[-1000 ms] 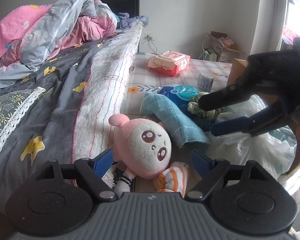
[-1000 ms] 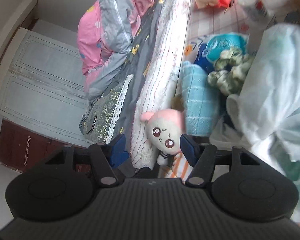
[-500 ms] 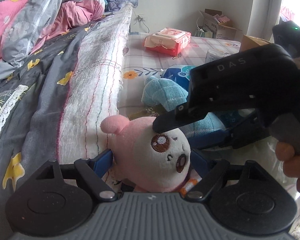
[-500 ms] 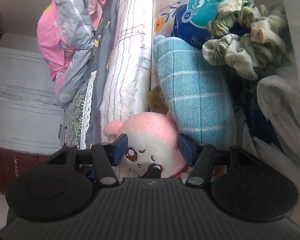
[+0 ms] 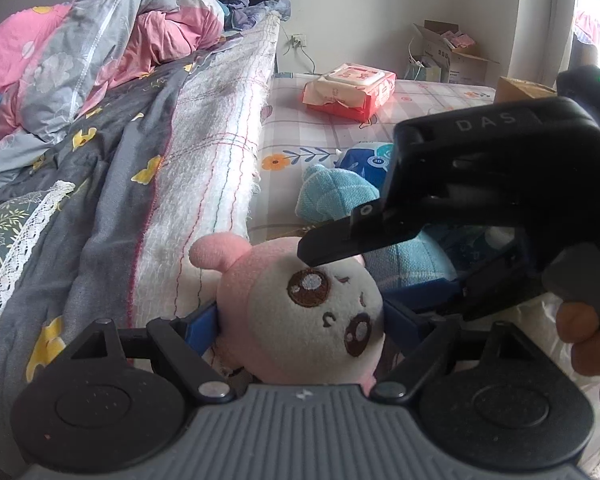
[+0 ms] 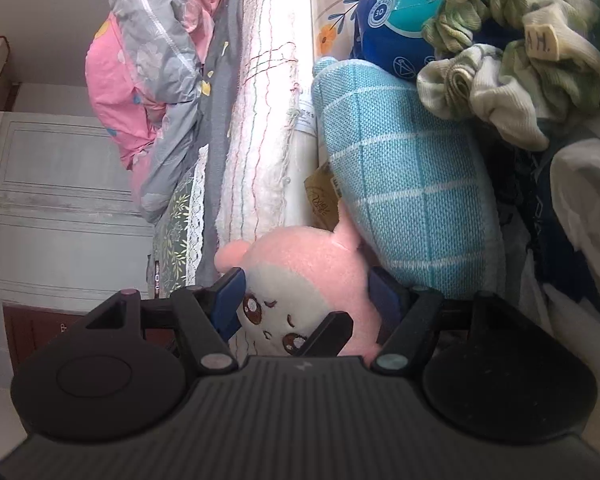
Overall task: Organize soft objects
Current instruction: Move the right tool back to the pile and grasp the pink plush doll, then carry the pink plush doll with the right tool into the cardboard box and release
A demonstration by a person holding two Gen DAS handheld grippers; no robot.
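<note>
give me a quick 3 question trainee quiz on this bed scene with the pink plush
1. True or false: the pink plush doll lies between the fingers of both the left gripper and the right gripper.
2. Which item lies directly behind the doll's head in the right wrist view? A) red wipes pack B) blue checked cloth C) cardboard box
3. Fill in: the crumpled green and white socks rest partly on a blue ____ pack.

Key:
1. True; both pairs of jaws straddle the head, the right ones having just been opening.
2. B, the blue checked cloth.
3. Wipes; the blue wipes pack.
</note>
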